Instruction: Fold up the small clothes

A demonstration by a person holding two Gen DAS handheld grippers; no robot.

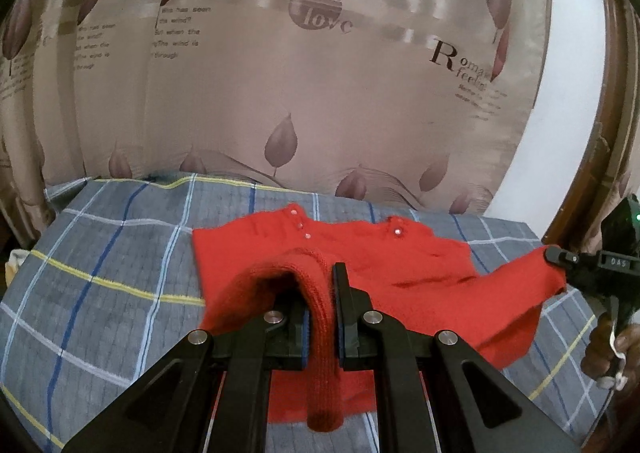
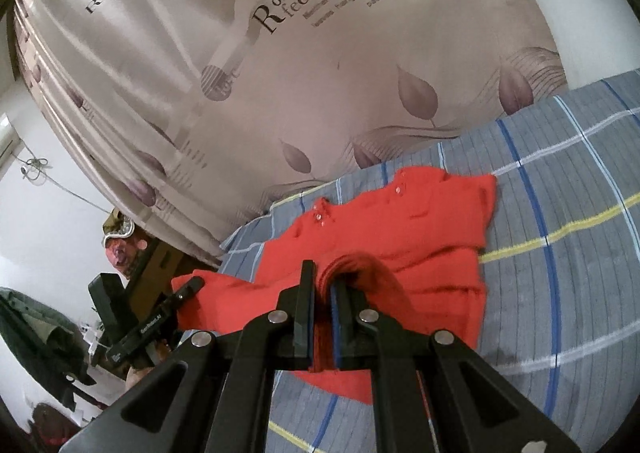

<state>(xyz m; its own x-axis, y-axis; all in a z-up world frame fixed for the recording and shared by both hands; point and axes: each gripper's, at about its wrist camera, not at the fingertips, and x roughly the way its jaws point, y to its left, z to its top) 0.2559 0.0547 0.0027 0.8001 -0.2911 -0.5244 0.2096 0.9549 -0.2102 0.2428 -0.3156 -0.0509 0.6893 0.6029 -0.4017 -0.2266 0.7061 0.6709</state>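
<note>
A small red knit sweater (image 1: 372,253) with pearly buttons (image 1: 298,219) lies partly lifted off a grey plaid bed cover (image 1: 120,253). My left gripper (image 1: 320,293) is shut on a ribbed red edge, which drapes over its left finger and hangs down between the jaws. At the right edge of this view my right gripper (image 1: 556,255) pinches another red corner. In the right wrist view the right gripper (image 2: 324,277) is shut on bunched red fabric of the sweater (image 2: 400,221). The left gripper (image 2: 192,287) holds a stretched corner at the left.
A beige curtain (image 1: 280,73) with leaf prints and lettering hangs right behind the bed. A person's hand (image 1: 608,345) grips the right tool's handle. Off the bed's left side stand cluttered furniture and boxes (image 2: 132,253) against a white wall. Plaid cover (image 2: 560,253) extends to the right.
</note>
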